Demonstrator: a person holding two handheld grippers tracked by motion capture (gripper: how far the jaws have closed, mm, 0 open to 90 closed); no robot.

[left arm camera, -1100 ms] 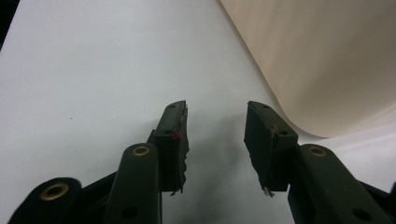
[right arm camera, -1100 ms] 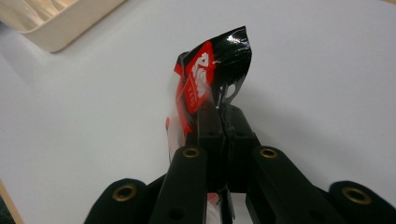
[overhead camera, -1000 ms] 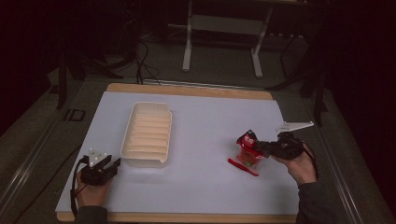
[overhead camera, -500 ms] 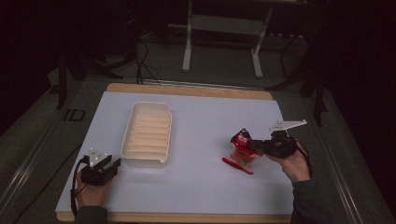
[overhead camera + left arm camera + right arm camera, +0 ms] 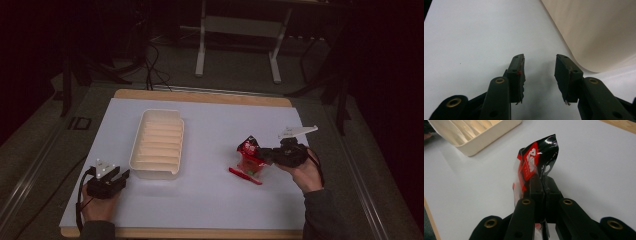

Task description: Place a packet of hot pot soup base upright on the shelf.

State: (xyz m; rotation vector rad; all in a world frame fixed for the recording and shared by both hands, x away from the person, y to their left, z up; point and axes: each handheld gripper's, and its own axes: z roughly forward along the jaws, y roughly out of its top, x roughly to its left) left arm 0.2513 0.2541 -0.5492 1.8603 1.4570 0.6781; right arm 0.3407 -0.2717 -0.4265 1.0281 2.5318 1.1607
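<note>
Your right gripper (image 5: pixel 267 154) has its jaws clamped on a red-and-black snack packet (image 5: pixel 248 156), lifted right of the cream tray (image 5: pixel 157 143). Your left gripper (image 5: pixel 116 179) rests with jaws apart beside the tray's near corner. Keep the pinch firm; carry the packet level over the tray rim.

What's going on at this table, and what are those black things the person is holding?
A person sits at a table with a white mat, holding a two-jaw gripper in each hand. The right gripper is clamped on a red and black packet, lifting its top off the mat; a red strip lies under it. The left gripper rests open on the mat beside a cream ridged tray, holding nothing.
</note>
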